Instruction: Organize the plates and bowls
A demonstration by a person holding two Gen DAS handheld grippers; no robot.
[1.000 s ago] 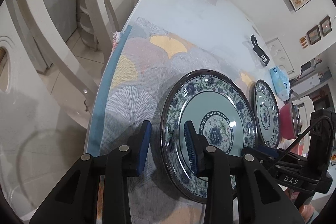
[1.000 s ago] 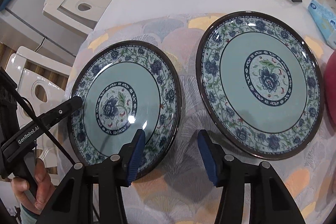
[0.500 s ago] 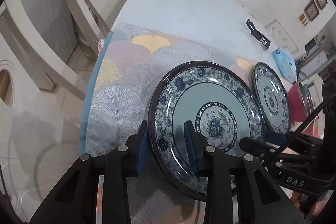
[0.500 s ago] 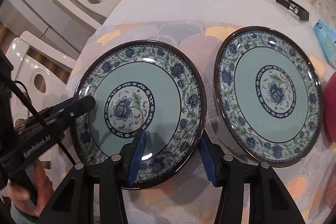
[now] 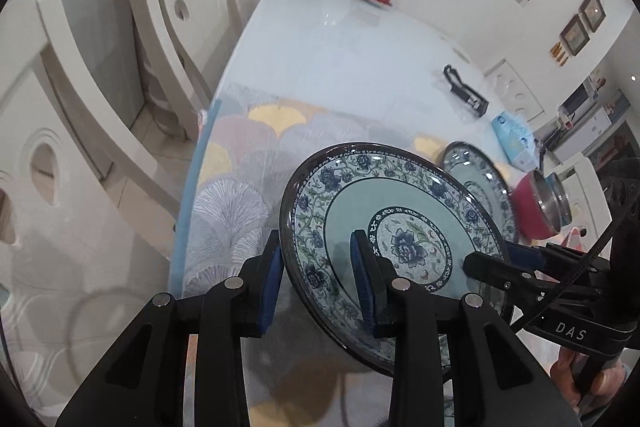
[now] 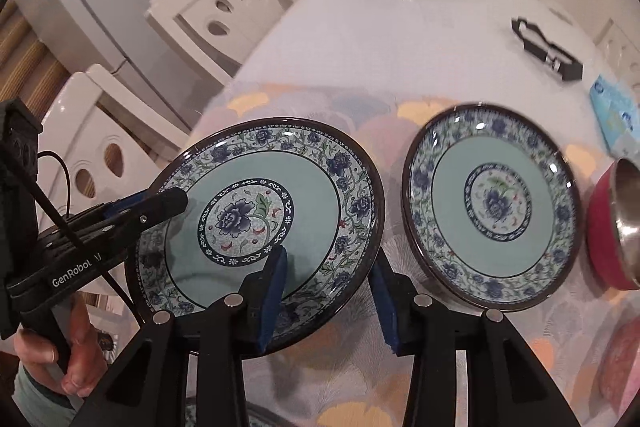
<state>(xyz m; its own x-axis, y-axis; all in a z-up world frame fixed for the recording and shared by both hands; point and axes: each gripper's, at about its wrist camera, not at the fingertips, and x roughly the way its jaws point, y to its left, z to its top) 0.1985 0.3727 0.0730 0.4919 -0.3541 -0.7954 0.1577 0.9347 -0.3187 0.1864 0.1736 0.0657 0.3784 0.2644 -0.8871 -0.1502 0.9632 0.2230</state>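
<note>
The left gripper (image 5: 318, 283) had its fingers pinching the near-left rim of the lifted plate (image 5: 394, 227), one finger under the rim and one on the glazed face; the right gripper (image 6: 328, 297) straddled the opposite rim of the same plate, its fingers closing, with the rim between them, though I could not tell if both pads already pressed on it; the plate hung tilted above the patterned cloth (image 5: 240, 171) on the surface, just beside a second plate (image 6: 490, 215) that lay flat on the cloth, with a red bowl (image 6: 608, 227) near it at the right edge. In my judgement the glazed rim could slip, because the hold was only on two narrow edges and the plate was tilted; if one hand rose faster than the other, the plate could twist out and fall on the second plate and chip both; a low carry could also knock its edge against that plate. Readable writing: "DAS" on the right gripper body in the left wrist view, and "GenRobot" on the left gripper body in the right wrist view.
</note>
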